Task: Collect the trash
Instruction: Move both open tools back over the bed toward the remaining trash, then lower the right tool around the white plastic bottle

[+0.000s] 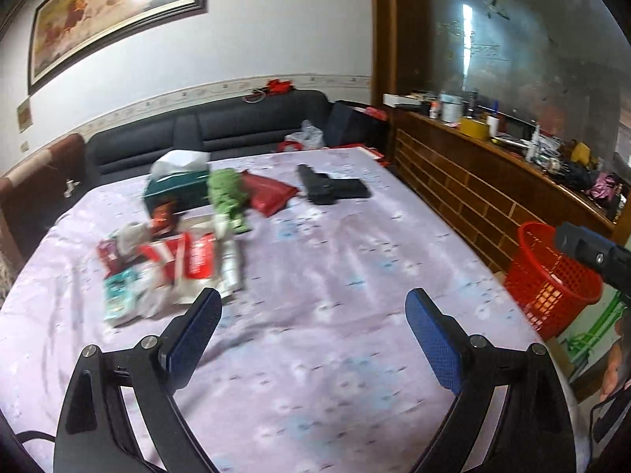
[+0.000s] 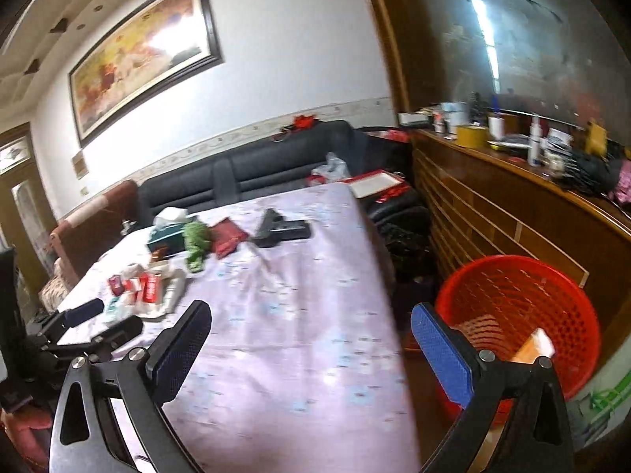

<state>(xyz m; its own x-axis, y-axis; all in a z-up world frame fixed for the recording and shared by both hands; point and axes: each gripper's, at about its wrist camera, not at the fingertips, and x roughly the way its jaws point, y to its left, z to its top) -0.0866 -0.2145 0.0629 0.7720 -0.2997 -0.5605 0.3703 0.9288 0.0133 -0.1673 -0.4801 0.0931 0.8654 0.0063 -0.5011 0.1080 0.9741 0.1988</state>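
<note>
- Trash (image 1: 165, 260): a loose heap of red-and-white wrappers, crumpled paper and a teal packet lies on the left part of the table (image 1: 335, 276), which is covered with a pale lilac cloth.
- Just behind the heap stand a green tissue box (image 1: 177, 191), a green knitted thing (image 1: 228, 197) and a flat red pouch (image 1: 268, 193), the three close together.
- A black pistol-shaped object (image 1: 331, 189) lies apart from them, nearer the far edge of the table.
- Red basket (image 2: 516, 311): it stands on the floor off the table's right edge, beside the wooden counter (image 2: 512, 213); a pale scrap (image 2: 538, 345) lies inside it.
- Left gripper (image 1: 313, 327): jaws spread wide with nothing between them, held over bare cloth, just to the right of the heap; its left finger's tip overlaps the heap's near edge in the left wrist view.
- Right gripper (image 2: 311, 345): jaws fully apart and empty, straddling the table's right edge, its right finger in front of the basket.
- A dark sofa (image 1: 221, 130) runs along the far wall under a framed picture (image 1: 114, 12).
</note>
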